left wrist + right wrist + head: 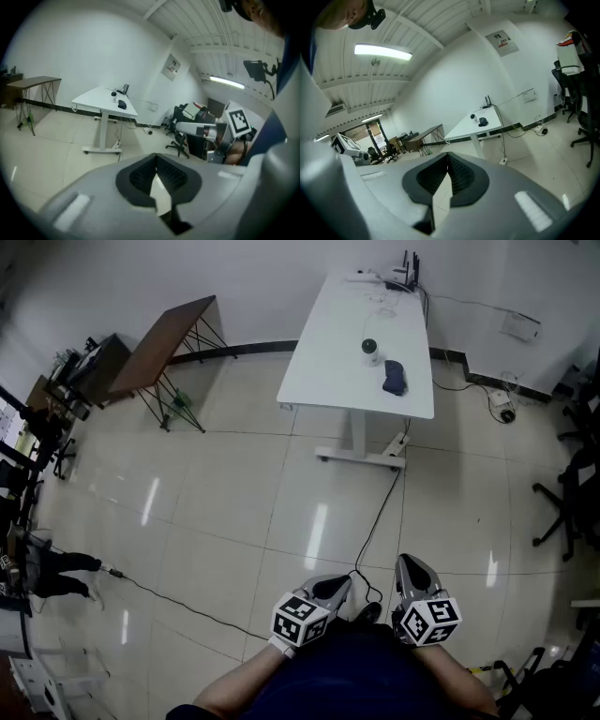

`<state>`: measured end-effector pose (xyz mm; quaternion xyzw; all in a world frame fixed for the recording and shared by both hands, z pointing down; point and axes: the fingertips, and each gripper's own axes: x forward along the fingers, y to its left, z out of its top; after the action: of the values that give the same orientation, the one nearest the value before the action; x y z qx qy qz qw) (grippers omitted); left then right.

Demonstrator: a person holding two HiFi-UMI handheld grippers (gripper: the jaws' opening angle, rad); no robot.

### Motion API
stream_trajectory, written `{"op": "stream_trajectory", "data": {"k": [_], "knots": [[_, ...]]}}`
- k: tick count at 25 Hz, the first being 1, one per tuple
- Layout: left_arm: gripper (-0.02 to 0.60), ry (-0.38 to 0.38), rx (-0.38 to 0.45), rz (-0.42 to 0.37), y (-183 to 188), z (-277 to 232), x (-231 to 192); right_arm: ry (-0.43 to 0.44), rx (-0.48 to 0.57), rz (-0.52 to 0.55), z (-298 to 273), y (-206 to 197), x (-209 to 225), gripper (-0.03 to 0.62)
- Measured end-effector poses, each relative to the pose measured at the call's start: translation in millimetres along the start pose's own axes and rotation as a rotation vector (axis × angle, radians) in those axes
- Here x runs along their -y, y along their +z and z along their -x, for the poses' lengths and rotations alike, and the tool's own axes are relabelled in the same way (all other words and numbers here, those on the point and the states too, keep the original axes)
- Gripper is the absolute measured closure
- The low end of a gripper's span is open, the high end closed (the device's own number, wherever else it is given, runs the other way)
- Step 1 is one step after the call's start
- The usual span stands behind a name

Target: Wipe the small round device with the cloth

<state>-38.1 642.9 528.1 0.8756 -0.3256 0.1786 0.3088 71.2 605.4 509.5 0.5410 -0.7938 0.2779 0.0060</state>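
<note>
The small round white device (372, 350) stands on a white table (337, 381) far across the room. A dark blue cloth (395, 377) lies just right of it. Both grippers are held close to the person's body, far from the table. My left gripper (335, 588) and my right gripper (411, 567) are shut with nothing between the jaws. The left gripper view shows the device (114, 94) and cloth (122, 104) small in the distance beyond its closed jaws (156, 176). From the right gripper view, device (473, 116) and cloth (483, 122) lie past its closed jaws (449, 176).
A router (405, 276) sits at the table's far end. A black cable (378, 517) runs over the tiled floor from the table's foot toward the person. A brown folding table (171, 338) stands at the left. Office chairs (574, 493) line the right side.
</note>
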Motion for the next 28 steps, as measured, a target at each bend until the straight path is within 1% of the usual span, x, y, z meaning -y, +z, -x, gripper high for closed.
{"op": "stream_trajectory", "data": {"k": [3, 7, 10, 15, 18, 21, 25, 28], "knots": [[0.579, -0.014, -0.018, 0.010, -4, -4, -12, 0.014, -0.025, 0.002, -15, -3, -5, 0.583], [0.578, -0.036, -0.010, 0.011, 14, -14, -31, -0.006, -0.042, 0.011, -39, 1, -2, 0.583], [0.580, -0.083, -0.007, 0.017, 29, -27, -53, -0.050, -0.044, 0.025, -60, 13, 3, 0.583], [0.580, -0.181, 0.026, 0.003, 82, -41, -94, -0.149, -0.026, 0.071, -101, 49, 2, 0.583], [0.579, -0.236, 0.033, -0.001, 104, -48, -118, -0.153, -0.029, 0.090, -128, 60, -14, 0.582], [0.579, -0.283, 0.010, -0.005, 114, -56, -135, -0.146, -0.047, 0.105, -148, 65, -24, 0.583], [0.579, -0.307, -0.002, 0.014, 123, -63, -154, -0.196, -0.071, 0.108, -164, 72, -18, 0.582], [0.579, -0.311, -0.002, 0.021, 126, -72, -161, -0.194, -0.090, 0.114, -173, 70, -14, 0.583]]}}
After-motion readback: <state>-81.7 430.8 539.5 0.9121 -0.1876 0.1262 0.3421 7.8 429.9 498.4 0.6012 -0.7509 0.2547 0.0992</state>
